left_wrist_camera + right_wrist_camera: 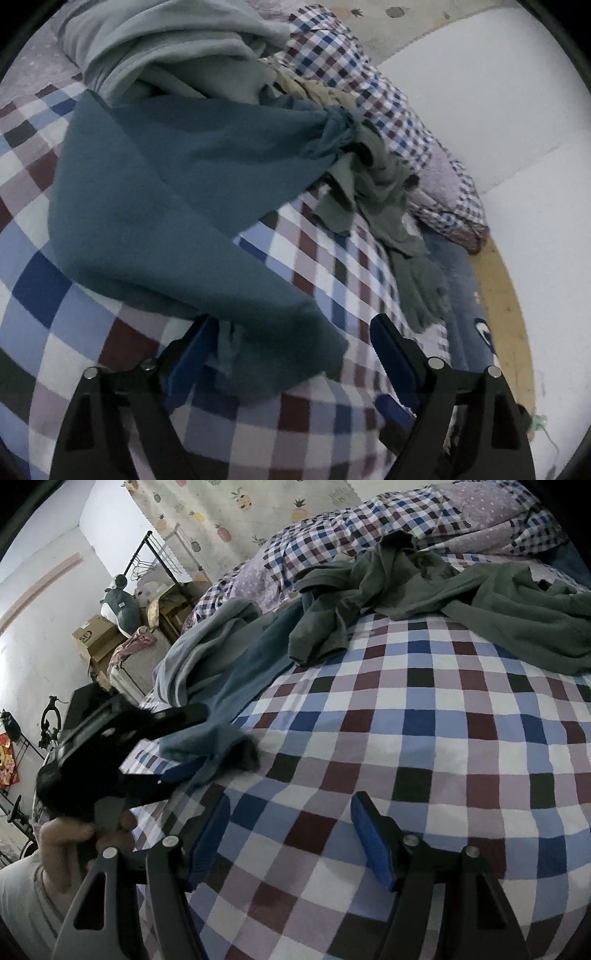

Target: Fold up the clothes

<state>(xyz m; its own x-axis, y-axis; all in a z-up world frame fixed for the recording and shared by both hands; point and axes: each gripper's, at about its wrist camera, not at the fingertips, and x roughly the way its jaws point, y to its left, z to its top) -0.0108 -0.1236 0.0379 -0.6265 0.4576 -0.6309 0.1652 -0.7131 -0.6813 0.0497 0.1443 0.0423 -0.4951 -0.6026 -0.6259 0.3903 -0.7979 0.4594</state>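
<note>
A teal-blue garment (177, 192) lies spread on the checked bed sheet (44, 295). Its near corner rests between the fingers of my left gripper (295, 350), whose jaws stand wide open around it. In the right wrist view, the same garment (236, 672) runs from the clothes pile to the left gripper (183, 742), held by a hand (66, 834). A pale grey-green garment (166, 48) and an olive-green garment (369, 192) lie behind it. My right gripper (291, 834) is open over the bare sheet (406, 738), with nothing between its fingers.
A rolled checked quilt (332, 528) lies at the bed's far side. More olive cloth (517, 605) spreads at the right. Beside the bed stand cardboard boxes (96, 635), a plush toy (118, 605) and a metal rack (155, 554). A wooden bed edge (506, 314) meets a white wall (480, 92).
</note>
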